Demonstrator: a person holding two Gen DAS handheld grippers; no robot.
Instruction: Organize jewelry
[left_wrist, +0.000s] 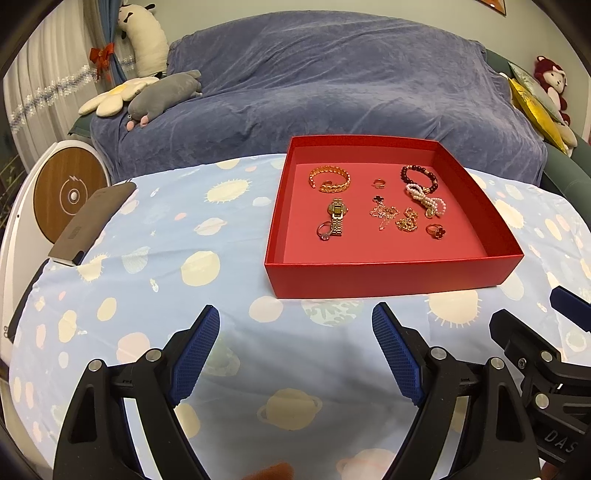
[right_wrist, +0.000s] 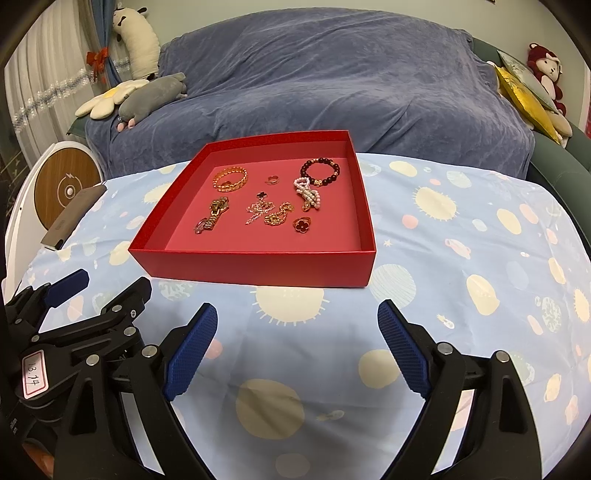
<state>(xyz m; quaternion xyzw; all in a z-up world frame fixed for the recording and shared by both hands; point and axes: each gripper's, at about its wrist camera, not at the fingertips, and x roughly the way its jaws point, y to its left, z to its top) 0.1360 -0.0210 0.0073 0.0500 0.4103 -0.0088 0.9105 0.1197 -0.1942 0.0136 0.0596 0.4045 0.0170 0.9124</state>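
A shallow red box (left_wrist: 388, 275) (right_wrist: 258, 267) sits on the planet-print cloth. Inside lie a gold bangle (left_wrist: 330, 178) (right_wrist: 229, 178), a gold watch (left_wrist: 337, 218) (right_wrist: 216, 212), a dark bead bracelet (left_wrist: 420, 178) (right_wrist: 320, 171), a pearl bracelet (left_wrist: 428, 201) (right_wrist: 309, 194), tangled gold chains (left_wrist: 395, 218) (right_wrist: 267, 212) and several rings, one with a dark red flower (left_wrist: 436, 230) (right_wrist: 303, 224). My left gripper (left_wrist: 295, 325) is open and empty, in front of the box. My right gripper (right_wrist: 297, 321) is open and empty, also in front of it.
A grey flat case (left_wrist: 94, 221) (right_wrist: 72, 218) lies at the cloth's left edge beside a white round device (left_wrist: 68, 194). A blue-covered sofa (left_wrist: 332, 74) with plush toys stands behind the table. Each gripper shows at the edge of the other's view.
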